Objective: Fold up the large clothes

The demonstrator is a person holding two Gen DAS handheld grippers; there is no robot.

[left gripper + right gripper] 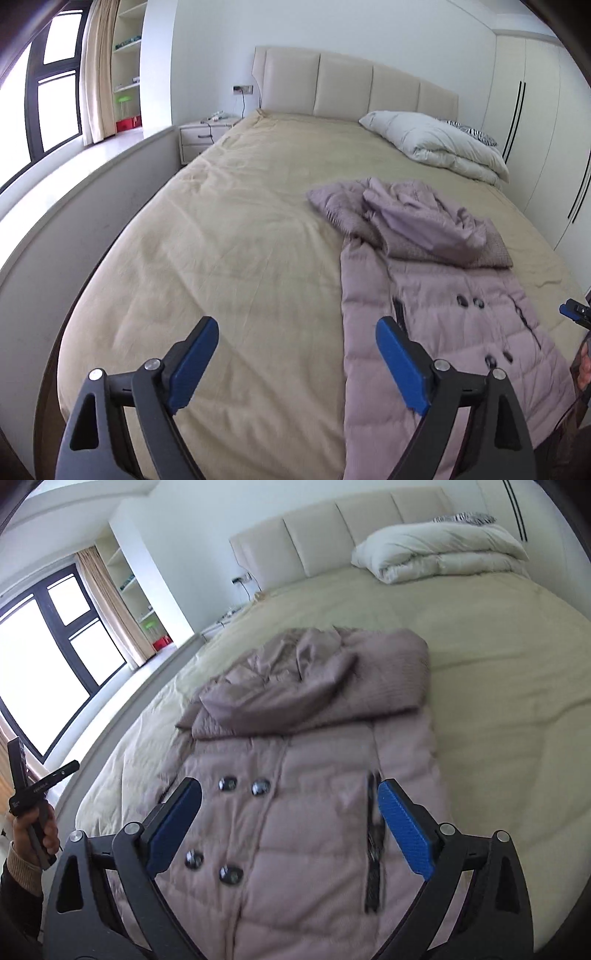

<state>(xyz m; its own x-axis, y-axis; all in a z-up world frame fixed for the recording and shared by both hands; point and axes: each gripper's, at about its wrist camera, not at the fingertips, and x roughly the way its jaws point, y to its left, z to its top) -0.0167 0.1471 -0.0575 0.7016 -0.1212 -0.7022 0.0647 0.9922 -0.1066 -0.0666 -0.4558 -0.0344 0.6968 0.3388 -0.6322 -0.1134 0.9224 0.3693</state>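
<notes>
1. The mauve quilted coat is laid lengthwise on the right half of the bed, front up, with its hood bunched at the 12 o'clock end of the garment, toward the headboard.
2. The left gripper is held above the bedsheet at the coat's left edge; its fingers are spread wide and nothing is held.
3. The right gripper is held over the coat front, at 6 o'clock from the upper buttons; its fingers are likewise spread and empty.
4. Risk: the padded shell is judged slippery and thick. If only the outer layer is pinched, the fabric may be pulled free mid-fold.
5. Risk: the bedsheet may be caught with the hem if the left gripper closes too low.
6. Risk: the bunched hood is likely to produce a lopsided fold unless it is flattened first.
7. Risk: the folded duvet at 1 o'clock limits the room available toward the headboard.
</notes>
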